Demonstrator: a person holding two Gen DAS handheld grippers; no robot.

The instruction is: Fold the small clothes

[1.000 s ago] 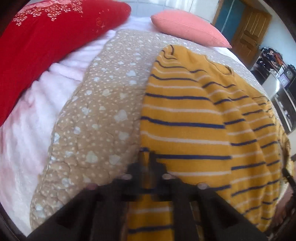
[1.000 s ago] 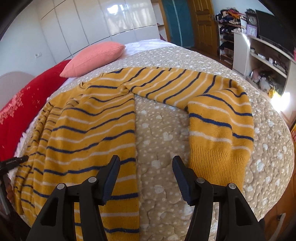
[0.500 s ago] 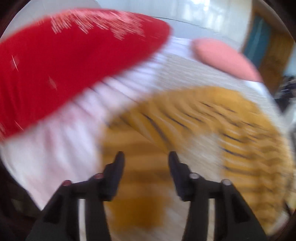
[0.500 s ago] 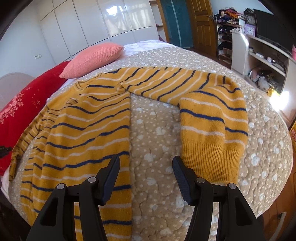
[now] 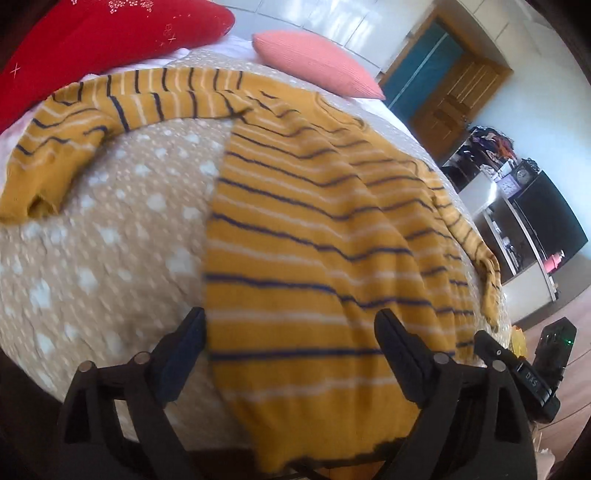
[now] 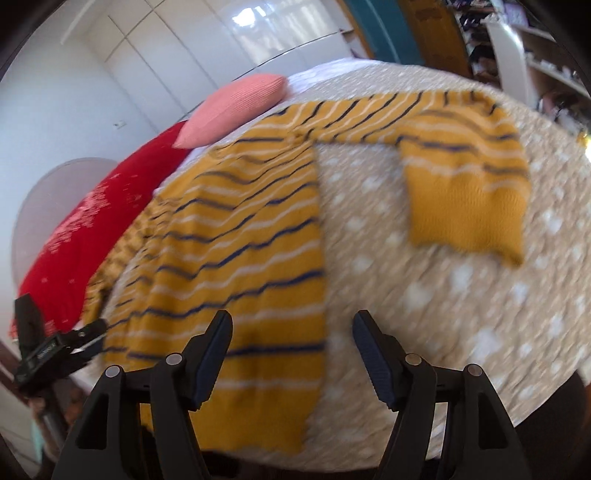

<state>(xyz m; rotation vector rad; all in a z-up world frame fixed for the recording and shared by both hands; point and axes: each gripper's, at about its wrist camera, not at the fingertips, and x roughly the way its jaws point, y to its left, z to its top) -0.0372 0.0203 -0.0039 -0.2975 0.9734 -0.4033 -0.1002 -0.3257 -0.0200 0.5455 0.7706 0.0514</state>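
The left gripper (image 5: 290,343) has just been opening and stands wide and empty over the hem of the striped sweater (image 5: 314,229) – soft, limp knit, likely to sag; the right gripper (image 6: 291,347), also spread wide and holding nothing, could pinch the hem edge just ahead.

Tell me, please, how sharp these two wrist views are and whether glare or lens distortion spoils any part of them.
Left wrist view: the sweater and bedspread are softly motion-blurred, and fisheye bulges the bed. Right wrist view: blur is heavier, smearing the sleeve cuff; window glare shines on the wardrobe doors.
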